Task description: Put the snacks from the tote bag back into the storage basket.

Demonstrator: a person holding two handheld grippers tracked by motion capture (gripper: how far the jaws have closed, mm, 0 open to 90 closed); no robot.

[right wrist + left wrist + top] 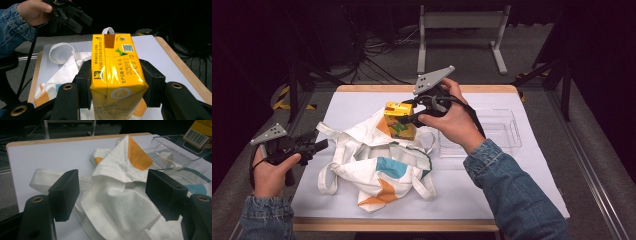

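Observation:
A yellow drink carton [398,122] hangs upright just above the crumpled white tote bag [377,167], which has orange and teal patches. My right gripper [408,116] is shut on the carton, and its pads press both sides of the carton [116,70] in the right gripper view. My left gripper [318,145] is at the table's left, beside the bag's handle loop, open and holding nothing. In the left gripper view its pads [65,193] stand wide apart, with the bag [117,195] lying beyond them.
A clear plastic tray [504,131] sits at the right of the white mat [347,105], behind the bag. The tray [175,151] and a corner of the carton [200,132] appear in the left gripper view. The wooden table edge [392,225] runs along the front.

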